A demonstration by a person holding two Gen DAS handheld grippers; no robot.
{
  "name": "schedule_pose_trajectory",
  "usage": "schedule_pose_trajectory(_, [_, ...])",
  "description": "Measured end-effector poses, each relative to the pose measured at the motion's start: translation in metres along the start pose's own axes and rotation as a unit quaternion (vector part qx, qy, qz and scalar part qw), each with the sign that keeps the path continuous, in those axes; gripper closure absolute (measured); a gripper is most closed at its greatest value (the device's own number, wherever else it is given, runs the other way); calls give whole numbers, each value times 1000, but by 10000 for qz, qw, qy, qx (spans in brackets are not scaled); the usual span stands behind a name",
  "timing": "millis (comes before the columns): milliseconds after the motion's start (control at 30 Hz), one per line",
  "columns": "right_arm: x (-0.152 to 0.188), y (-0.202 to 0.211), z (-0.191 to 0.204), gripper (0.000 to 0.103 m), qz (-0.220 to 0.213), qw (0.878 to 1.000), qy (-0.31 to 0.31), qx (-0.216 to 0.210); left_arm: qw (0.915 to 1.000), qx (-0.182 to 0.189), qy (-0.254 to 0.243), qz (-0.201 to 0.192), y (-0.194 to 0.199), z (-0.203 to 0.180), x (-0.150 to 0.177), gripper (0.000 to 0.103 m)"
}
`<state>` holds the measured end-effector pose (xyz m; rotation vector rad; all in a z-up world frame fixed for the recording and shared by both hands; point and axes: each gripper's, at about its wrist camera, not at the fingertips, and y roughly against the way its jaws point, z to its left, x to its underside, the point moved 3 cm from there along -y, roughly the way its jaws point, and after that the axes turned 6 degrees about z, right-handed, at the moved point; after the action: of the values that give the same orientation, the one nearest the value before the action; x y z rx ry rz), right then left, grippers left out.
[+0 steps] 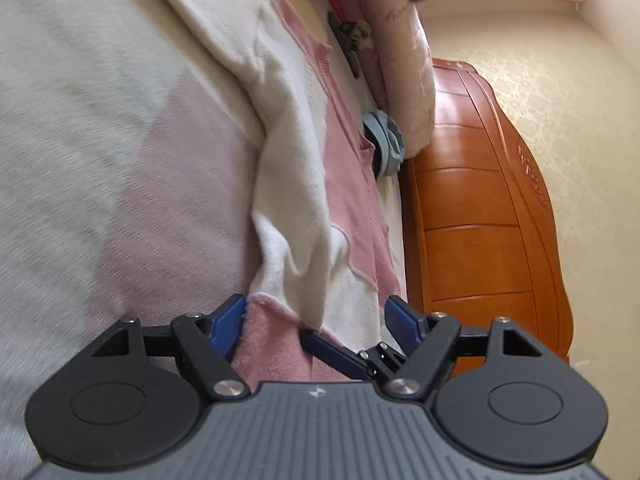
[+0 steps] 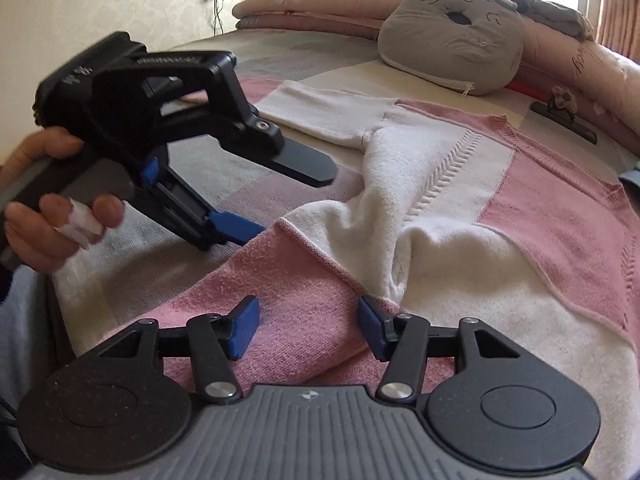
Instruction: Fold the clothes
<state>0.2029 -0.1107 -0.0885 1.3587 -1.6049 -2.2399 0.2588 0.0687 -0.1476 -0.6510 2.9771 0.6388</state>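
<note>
A pink and white knit sweater (image 1: 352,184) (image 2: 440,184) lies spread on the bed, with a white sleeve folded across its middle. My left gripper (image 1: 316,316) is open at the sweater's pink hem corner, cloth lying between its blue pads. In the right wrist view, a hand (image 2: 52,236) holds the left gripper (image 2: 292,202), jaws wide apart, with the lower blue finger at the hem's edge. My right gripper (image 2: 308,324) is open too and hovers low over the pink hem, with pink knit between its pads. One finger of the right gripper (image 1: 336,354) pokes into the left wrist view.
The bed has a pale checked sheet (image 1: 80,160). A grey plush cushion (image 2: 452,48) and folded pink quilts (image 2: 304,12) lie beyond the sweater. An orange wooden headboard (image 1: 480,220) borders the bed. A blue-grey bundle (image 1: 384,140) and a dark hair clip (image 2: 564,120) sit near the sweater.
</note>
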Motion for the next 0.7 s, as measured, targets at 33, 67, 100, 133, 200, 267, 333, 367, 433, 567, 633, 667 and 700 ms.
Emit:
schedule_pose_trajectory(33, [1, 1, -2, 41, -31, 10000, -65, -58, 10000, 11, -11, -27, -3, -1, -3, 28])
schedule_pose_trajectory(67, [2, 3, -3, 39, -61, 9998, -130, -117, 10000, 61, -16, -29, -4, -1, -4, 28])
schedule_pose_trajectory(100, [4, 3, -6, 39, -83, 9996, -208, -164, 9999, 125, -17, -23, -6, -1, -4, 28])
schedule_pose_trajectory(133, [4, 4, -9, 39, -99, 9993, -302, -201, 9998, 188, -18, -16, -7, -1, -4, 28])
schedule_pose_trajectory(200, [9, 9, -12, 36, -56, 9985, -529, -164, 9995, 315, -21, -4, -9, 0, -4, 28])
schedule_pose_trajectory(267, [15, 19, -12, 33, -61, 9978, -654, -34, 9991, 416, 2, -35, -9, 2, -2, 28])
schedule_pose_trajectory(333, [25, 35, -6, 33, -179, 9981, -570, 171, 9988, 471, 73, -145, -6, 9, 4, 28])
schedule_pose_trajectory(367, [31, 44, -2, 33, -250, 9981, -539, 179, 9985, 499, 108, -200, -4, 12, 7, 29])
schedule_pose_trajectory(433, [42, 58, 1, 33, -353, 9974, -599, 179, 9978, 554, 178, -309, -1, 19, 14, 39])
schedule_pose_trajectory(567, [63, 73, -4, 33, -428, 9937, -1001, 280, 9977, 441, 183, -491, 3, 27, 25, 95])
schedule_pose_trajectory(633, [70, 76, -8, 33, -446, 9905, -1253, 355, 9985, -41, -100, -534, 1, 18, 29, 98])
schedule_pose_trajectory(667, [73, 77, -12, 33, -466, 9884, -1396, 367, 9977, -194, -205, -612, 4, 11, 31, 98])
schedule_pose_trajectory(700, [74, 78, -15, 33, -492, 9866, -1507, 388, 9964, -271, -360, -716, 8, 4, 34, 98])
